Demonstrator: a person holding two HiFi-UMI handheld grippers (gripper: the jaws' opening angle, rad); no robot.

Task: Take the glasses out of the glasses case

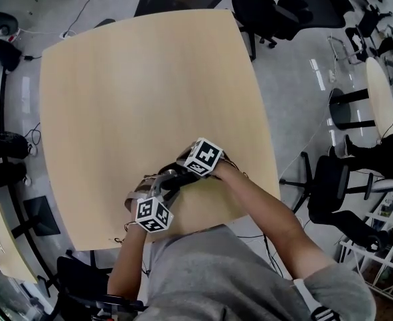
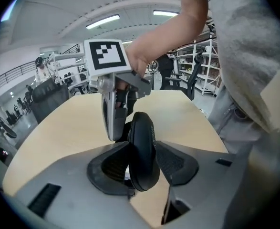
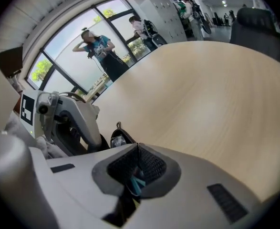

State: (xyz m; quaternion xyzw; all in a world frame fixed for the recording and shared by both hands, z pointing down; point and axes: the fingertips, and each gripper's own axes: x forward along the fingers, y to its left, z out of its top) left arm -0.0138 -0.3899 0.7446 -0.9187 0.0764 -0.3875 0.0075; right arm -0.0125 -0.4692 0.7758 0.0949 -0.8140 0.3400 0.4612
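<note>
A black glasses case [image 2: 142, 149] stands on edge between the pads [image 2: 108, 166] of my left gripper [image 2: 142, 168], which press on both its sides. In the head view both grippers meet near the table's front edge: the left gripper [image 1: 164, 191] below, the right gripper [image 1: 177, 172] above it. My right gripper [image 3: 138, 150] is shut, with a thin teal strip [image 3: 136, 182] pinched between its pads. Just past its tips shows a dark-rimmed lens of the glasses [image 3: 120, 139]. The left gripper's body [image 3: 68, 123] is close on its left.
The pale wooden table [image 1: 149, 85] stretches away from the grippers. Black office chairs [image 1: 276, 9] stand behind it, and a second round table [image 1: 381, 92] with a chair is at the right. People stand by the windows [image 3: 99, 49] far off.
</note>
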